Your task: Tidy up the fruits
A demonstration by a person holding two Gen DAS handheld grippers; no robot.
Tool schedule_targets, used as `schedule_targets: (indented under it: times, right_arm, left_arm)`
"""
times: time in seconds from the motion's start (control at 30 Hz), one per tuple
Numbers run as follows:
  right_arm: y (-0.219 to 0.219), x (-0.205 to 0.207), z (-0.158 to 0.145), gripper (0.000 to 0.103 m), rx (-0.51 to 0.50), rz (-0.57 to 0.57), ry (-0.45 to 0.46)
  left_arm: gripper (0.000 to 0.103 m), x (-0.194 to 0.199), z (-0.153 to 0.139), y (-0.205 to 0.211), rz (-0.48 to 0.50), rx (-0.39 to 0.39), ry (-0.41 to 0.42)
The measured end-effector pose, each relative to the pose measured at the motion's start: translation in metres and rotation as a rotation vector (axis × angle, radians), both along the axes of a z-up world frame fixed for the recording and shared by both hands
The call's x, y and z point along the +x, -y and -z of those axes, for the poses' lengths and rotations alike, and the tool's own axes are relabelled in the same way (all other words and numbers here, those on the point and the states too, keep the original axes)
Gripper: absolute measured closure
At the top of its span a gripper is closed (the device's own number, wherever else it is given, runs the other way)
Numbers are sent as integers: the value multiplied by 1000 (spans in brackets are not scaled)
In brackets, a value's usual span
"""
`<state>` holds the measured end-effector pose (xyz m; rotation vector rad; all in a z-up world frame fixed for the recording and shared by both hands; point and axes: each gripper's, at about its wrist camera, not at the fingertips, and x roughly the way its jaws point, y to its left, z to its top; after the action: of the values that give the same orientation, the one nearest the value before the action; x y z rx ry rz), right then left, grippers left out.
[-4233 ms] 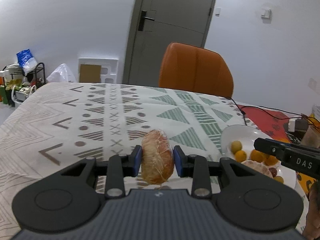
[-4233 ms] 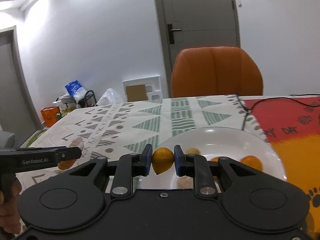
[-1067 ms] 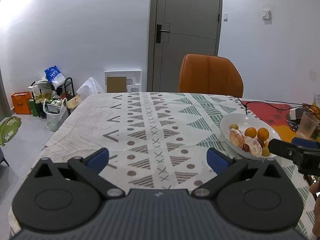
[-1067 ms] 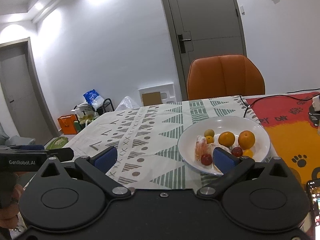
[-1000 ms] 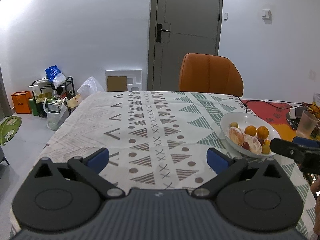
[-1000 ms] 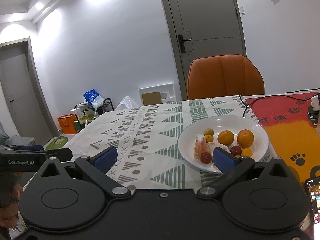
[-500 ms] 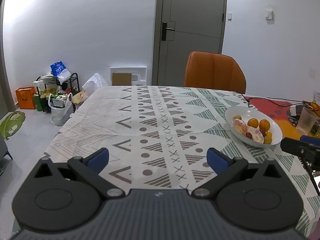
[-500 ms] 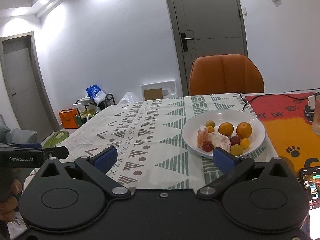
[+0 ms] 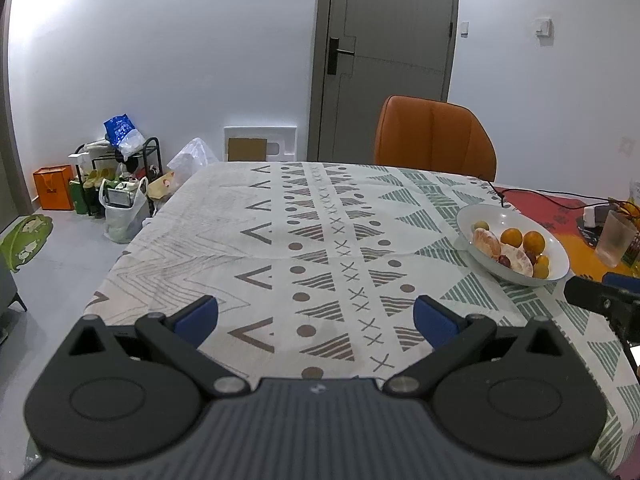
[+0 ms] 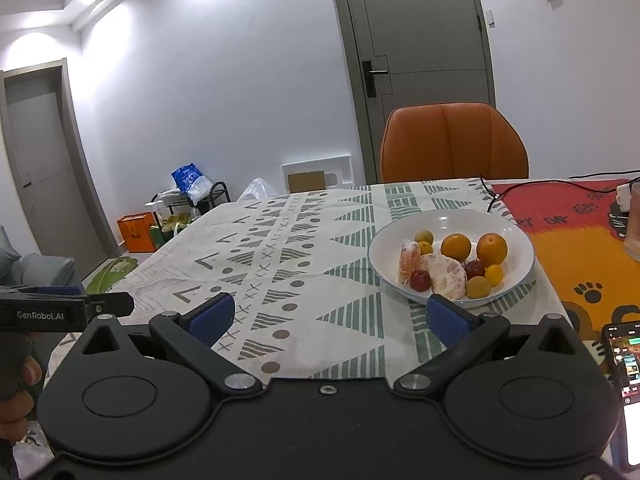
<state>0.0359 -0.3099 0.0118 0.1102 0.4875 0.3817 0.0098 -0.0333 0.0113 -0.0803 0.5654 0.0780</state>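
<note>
A white plate sits on the patterned tablecloth at the table's right side. It holds two oranges, peeled citrus pieces, small red fruits and small yellow fruits. The plate also shows in the left wrist view. My left gripper is open and empty, held back over the table's near edge. My right gripper is open and empty, just short of the plate's near rim.
An orange chair stands at the far side. A red and orange mat lies right of the plate, with a cable, a cup and a phone. Bags and a rack crowd the floor at left.
Both grippers let go of their fruit, which now lies on the plate, opened wide, and have drawn back and up from the table over the last second.
</note>
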Motion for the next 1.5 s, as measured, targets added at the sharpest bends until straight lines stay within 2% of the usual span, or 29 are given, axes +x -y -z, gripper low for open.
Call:
schedule_targets:
  times: [1.5]
  right_arm:
    - [5, 4, 5, 0, 2, 21, -14]
  left_arm:
    - [0, 9, 5, 6, 9, -4, -20]
